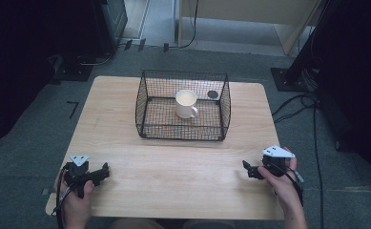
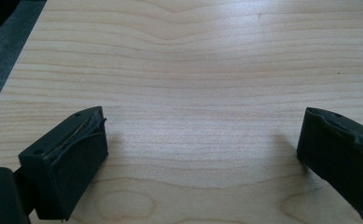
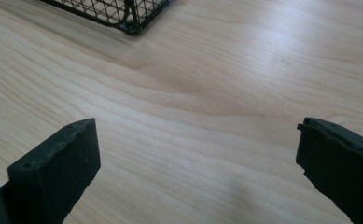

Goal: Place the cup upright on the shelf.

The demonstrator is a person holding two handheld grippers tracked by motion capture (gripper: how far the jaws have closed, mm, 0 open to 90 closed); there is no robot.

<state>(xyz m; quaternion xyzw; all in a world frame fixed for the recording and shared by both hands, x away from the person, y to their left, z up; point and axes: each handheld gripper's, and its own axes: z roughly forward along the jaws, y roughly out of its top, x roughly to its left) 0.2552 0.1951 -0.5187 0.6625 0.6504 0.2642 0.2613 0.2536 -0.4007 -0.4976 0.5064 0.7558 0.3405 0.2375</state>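
At the near edge of the wooden tabletop [image 1: 173, 176], I rest my left gripper [image 1: 103, 171] and my right gripper [image 1: 248, 169] low over bare wood, each with its jaws spread wide and nothing between them. Well ahead of both, at the middle of the far half, the white mug [image 1: 186, 104] stands upright inside the black wire basket [image 1: 183, 131], its handle turned toward my right. I judge the work not yet begun; the next move calls for a reach forward over the basket's rim to the mug.
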